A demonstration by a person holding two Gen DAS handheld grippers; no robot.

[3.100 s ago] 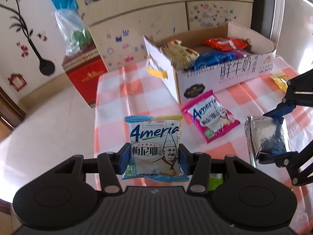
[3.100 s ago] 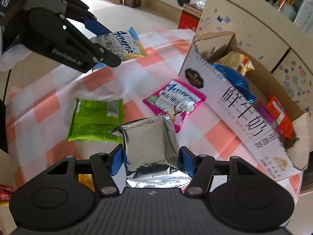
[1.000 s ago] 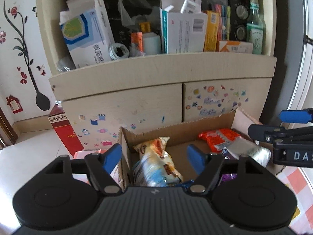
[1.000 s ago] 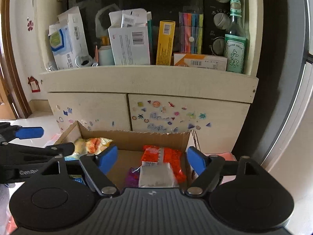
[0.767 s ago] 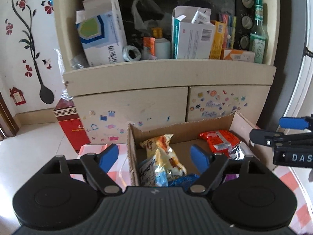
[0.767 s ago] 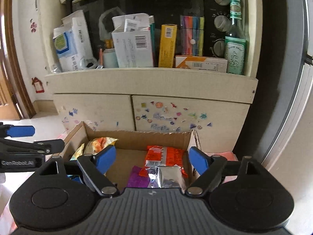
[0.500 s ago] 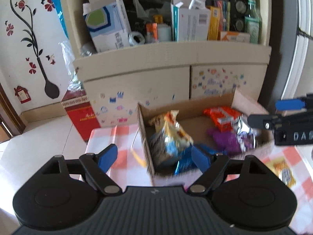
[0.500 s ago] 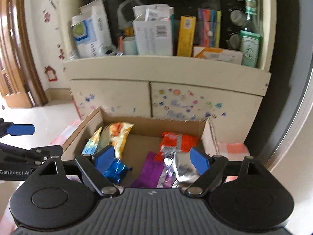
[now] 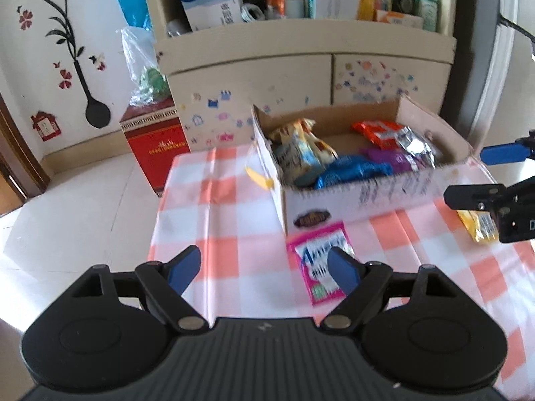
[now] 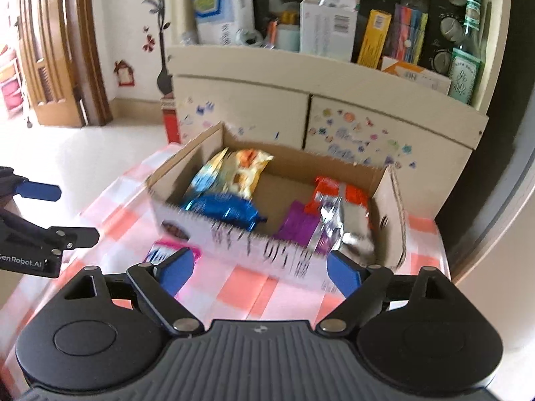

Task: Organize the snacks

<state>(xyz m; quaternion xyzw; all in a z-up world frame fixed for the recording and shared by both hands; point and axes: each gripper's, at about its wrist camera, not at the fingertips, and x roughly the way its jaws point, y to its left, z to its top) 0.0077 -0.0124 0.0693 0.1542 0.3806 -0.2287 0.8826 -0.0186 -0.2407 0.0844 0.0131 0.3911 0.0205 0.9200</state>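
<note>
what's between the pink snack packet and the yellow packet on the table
Only bare checked tablecloth between the pink snack packet and the yellow packet, in the left wrist view.

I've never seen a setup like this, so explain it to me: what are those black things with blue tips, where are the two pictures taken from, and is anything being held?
Each picture comes from a camera mounted on a hand-held gripper, looking forward along its two blue-tipped fingers. One shows the left gripper, the other the right gripper. Each also appears at the edge of the other's view. Both hold nothing; the right one's jaws are opening. Ahead, on a checked tablecloth, stands a cardboard box holding snack packets, among them a silver packet and a blue packet. A pink packet and a yellow packet lie outside it on the cloth.
</note>
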